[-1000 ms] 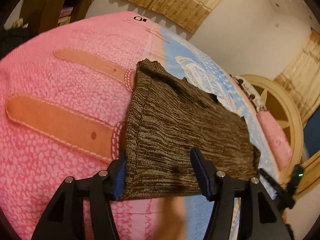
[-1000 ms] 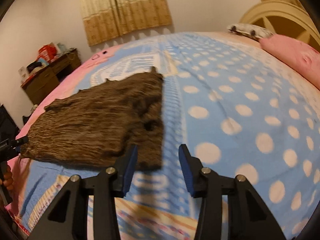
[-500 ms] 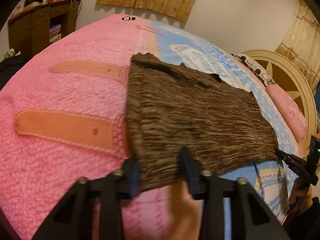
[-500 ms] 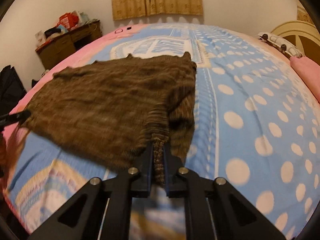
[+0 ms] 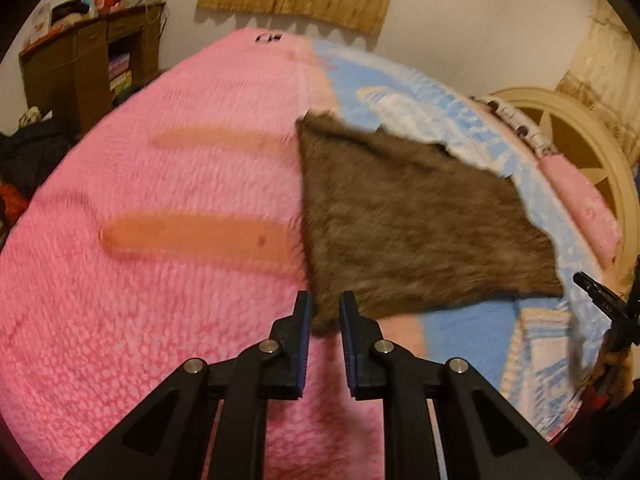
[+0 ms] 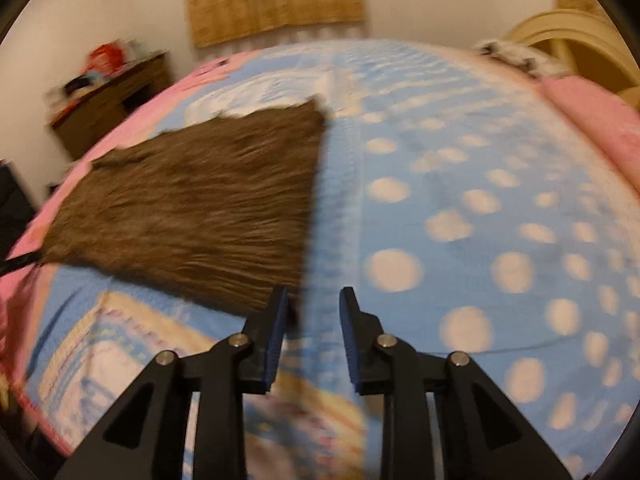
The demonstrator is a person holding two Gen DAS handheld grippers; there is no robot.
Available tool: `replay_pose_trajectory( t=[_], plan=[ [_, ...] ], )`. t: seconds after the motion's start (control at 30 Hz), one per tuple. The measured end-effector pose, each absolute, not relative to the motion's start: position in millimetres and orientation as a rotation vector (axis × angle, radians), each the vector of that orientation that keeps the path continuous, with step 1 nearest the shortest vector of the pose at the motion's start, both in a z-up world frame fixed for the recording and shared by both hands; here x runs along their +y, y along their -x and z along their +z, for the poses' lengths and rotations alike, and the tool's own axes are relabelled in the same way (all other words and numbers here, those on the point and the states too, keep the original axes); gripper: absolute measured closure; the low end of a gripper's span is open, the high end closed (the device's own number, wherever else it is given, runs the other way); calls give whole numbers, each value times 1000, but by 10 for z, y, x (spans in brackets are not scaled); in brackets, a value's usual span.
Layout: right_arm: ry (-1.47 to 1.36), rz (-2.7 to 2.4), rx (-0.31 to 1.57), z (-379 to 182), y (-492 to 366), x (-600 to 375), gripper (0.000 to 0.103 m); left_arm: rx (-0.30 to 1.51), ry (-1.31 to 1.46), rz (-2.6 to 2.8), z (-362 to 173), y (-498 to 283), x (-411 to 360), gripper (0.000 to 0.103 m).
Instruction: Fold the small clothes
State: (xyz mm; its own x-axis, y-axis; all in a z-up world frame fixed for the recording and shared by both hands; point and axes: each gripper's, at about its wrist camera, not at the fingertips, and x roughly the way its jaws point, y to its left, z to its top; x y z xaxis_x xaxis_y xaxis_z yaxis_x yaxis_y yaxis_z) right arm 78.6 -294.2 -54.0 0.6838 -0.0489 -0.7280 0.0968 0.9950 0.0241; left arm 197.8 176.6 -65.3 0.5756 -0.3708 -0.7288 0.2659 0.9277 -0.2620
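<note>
A brown knitted garment (image 5: 404,224) lies flat on the bed; it also shows in the right wrist view (image 6: 200,204). My left gripper (image 5: 324,312) has its jaws a narrow gap apart, with the garment's near left corner lying between the tips. My right gripper (image 6: 312,300) is open, its left finger (image 6: 276,312) just touching the garment's near right corner. The tip of the right gripper shows at the right edge of the left wrist view (image 5: 600,292).
The bed has a pink blanket (image 5: 160,240) on the left and a blue dotted cover (image 6: 480,220) on the right. A wooden desk (image 5: 88,68) stands by the wall. A pink pillow (image 6: 600,120) and cream headboard (image 5: 576,140) lie at the far end.
Both grippers had closed on the garment's near corners half a second ago. Now the right gripper has opened and let go, and the left jaws have parted slightly. The garment lies flatter.
</note>
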Motion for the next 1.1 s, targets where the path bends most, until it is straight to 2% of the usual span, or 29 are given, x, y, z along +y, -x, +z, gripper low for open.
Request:
replay_pose_trajectory(
  t=[0.13, 0.2, 0.3, 0.37, 0.43, 0.6, 0.7, 0.73, 0.77, 0.97, 1.0, 1.1],
  plan=[
    [-64, 21, 691, -184, -902, -2646, 71, 778, 175, -384, -449, -2228, 1539, 85],
    [-97, 136, 671, -56, -1136, -2376, 79, 785, 228, -399, -503, -2416, 1408, 78],
    [-128, 277, 687, -12, -1618, -1885, 86, 842, 212, -354, -757, -2621, 1214, 78],
    [-128, 341, 715, -72, -1942, -1500, 87, 867, 226, -318, -1000, -2603, 1226, 78],
    [-153, 419, 757, -153, -2233, -1179, 87, 795, 246, -329, -1050, -2446, 1291, 78],
    [-121, 540, 803, -273, -2982, -344, 87, 791, 232, -335, -1046, -2293, 1358, 79],
    [-116, 632, 973, -606, -3466, 186, 87, 788, 188, -337, -1069, -2177, 1325, 79],
    [-95, 612, 1018, -806, -3615, 354, 93, 787, 182, -340, -1083, -2138, 1326, 79],
    [-95, 619, 947, -789, -3651, 403, 102, 787, 186, -348, -1100, -2099, 1345, 79],
    [-247, 610, 930, -713, -3747, 207, 103, 777, 374, -430, -1191, -2083, 1613, 79],
    [-289, 606, 900, -651, -3663, 95, 91, 776, 397, -437, -1196, -2075, 1641, 79],
    [-347, 596, 823, -445, -3206, -343, 88, 775, 438, -440, -1180, -2043, 1704, 79]
  ],
)
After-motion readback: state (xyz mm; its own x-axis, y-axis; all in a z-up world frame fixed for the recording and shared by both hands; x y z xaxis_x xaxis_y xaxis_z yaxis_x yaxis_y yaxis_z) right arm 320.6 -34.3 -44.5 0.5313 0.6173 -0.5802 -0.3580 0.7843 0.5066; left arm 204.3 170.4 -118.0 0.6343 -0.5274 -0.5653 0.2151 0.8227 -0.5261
